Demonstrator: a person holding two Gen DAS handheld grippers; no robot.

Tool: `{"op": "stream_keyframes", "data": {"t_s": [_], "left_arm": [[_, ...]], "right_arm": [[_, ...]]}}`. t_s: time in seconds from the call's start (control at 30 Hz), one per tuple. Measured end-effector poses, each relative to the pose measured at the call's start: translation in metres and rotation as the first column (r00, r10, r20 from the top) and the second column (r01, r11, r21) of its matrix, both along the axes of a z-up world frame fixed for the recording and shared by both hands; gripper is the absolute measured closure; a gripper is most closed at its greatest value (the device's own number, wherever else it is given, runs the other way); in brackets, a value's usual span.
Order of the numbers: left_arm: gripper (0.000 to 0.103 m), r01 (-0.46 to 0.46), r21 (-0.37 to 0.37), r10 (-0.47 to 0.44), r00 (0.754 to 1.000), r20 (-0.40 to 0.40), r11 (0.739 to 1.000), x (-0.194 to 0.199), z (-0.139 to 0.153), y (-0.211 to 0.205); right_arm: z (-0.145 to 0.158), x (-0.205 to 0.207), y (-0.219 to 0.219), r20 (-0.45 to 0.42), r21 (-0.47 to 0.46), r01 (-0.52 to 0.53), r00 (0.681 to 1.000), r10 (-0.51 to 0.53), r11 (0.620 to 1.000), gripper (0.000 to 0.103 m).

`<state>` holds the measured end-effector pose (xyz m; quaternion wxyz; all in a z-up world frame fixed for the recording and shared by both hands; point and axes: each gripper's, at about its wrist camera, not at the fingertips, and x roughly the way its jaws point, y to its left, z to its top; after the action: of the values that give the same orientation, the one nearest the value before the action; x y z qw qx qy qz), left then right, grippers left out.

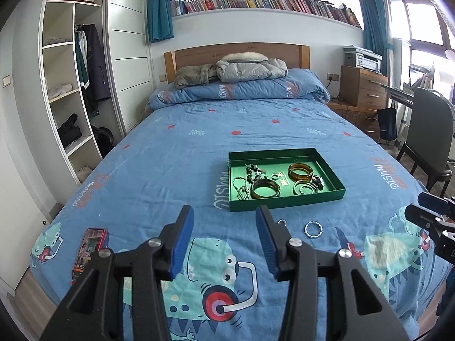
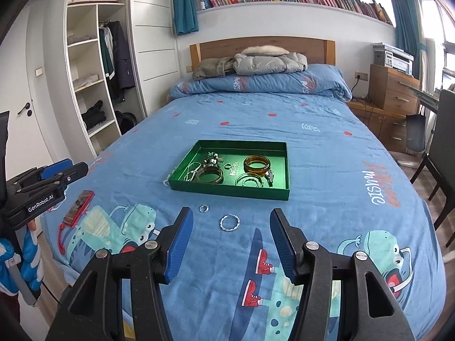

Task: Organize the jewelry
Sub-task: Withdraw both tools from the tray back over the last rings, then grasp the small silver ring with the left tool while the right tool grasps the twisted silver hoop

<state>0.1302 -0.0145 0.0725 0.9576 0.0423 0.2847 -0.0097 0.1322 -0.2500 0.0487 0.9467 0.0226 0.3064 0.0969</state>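
Blue cotton bedding printed with cartoon dinosaurs covers the bed (image 2: 327,130) where I am working. A green tray (image 2: 227,191) sits near the middle of the bed, toward its foot edge, already holding bangles, beaded strands and a small ring. Two pieces lie loose on the cover between the tray and the foot edge: a twisted silver-blue ring (image 2: 229,222) and a smaller ring (image 2: 204,208) just beside it. My right claw (image 2: 230,244) has its jaws apart with nothing between them, lined up on the twisted ring; my left claw (image 1: 224,241) is likewise apart and empty. To do this well, I judge I should come down with one pad on either side of the ring's rim, pinching metal without gathering fabric. The right view shows both rings clearly and a person's blue sleeve (image 2: 11,270); the left view half hides the smaller ring behind a pad, but shows the red phone (image 1: 89,250) near the bed's left edge more fully.
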Motion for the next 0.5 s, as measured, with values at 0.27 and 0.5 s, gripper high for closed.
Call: {"op": "stream_keyframes", "data": {"t_s": [0.27, 0.5], "left_arm": [[0.059, 0.005, -0.020, -0.006, 0.998, -0.057, 1.000, 0.023, -0.036, 0.007], [0.059, 0.016, -0.055, -0.026, 0.983, -0.180, 0.998, 0.052, -0.093, 0.016]], "right_arm": [[-0.023, 0.012, -0.001, -0.030, -0.008, 0.005, 1.000, -0.006, 1.000, 0.047], [-0.065, 0.039, -0.009, -0.115, 0.020, 0.014, 0.993, -0.012, 1.000, 0.047]]}}
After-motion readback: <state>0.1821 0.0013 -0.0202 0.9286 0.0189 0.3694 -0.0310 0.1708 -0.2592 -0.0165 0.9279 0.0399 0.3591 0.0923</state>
